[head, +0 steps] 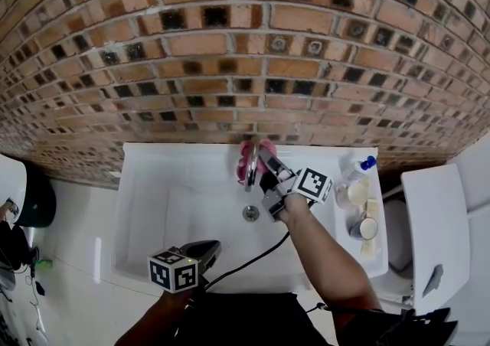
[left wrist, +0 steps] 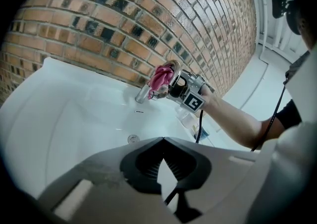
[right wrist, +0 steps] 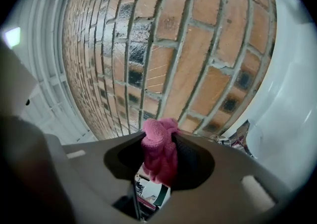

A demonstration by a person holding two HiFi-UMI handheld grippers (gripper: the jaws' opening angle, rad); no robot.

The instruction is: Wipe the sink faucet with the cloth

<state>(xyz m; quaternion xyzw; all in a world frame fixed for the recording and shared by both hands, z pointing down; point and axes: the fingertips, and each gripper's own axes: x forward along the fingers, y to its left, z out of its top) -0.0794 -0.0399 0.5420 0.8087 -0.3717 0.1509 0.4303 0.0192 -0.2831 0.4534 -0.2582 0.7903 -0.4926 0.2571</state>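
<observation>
Cloth (right wrist: 159, 151), pink and bunched, is pinched between the fingers of your right gripper (right wrist: 159, 139); a tuft sticks out past the tips and the rest hangs down between the pads. In the head view the cloth (head: 249, 155) sits at the back middle of the sink (head: 153, 207), pressed against the top of the chrome faucet (head: 250, 177), close under the brick wall (head: 245, 46). Your left gripper view shows the same from the side: the cloth (left wrist: 160, 77) lies over the upper end of the faucet (left wrist: 142, 94), with your right gripper (left wrist: 171, 83) reaching in from the right and its marker cube (left wrist: 194, 102) facing the camera.

In your right gripper view the faucet (right wrist: 241, 139) shows just to the right of the fingers, with the white sink (right wrist: 290, 104) beyond it.

Below the faucet, the drain (head: 250, 213) lies in the basin floor. Your left gripper (head: 203, 248) hangs over the near edge of the sink, well apart from the faucet. Its fingers are pressed together at the tips with nothing between them, as your left gripper (left wrist: 163, 140) view shows.

On the sink's right-hand rim stand a bottle with a blue cap (head: 360, 170) and, nearer you, a small round container (head: 366, 226). A black cable (head: 253, 260) runs from your right arm across the sink's near edge.
</observation>
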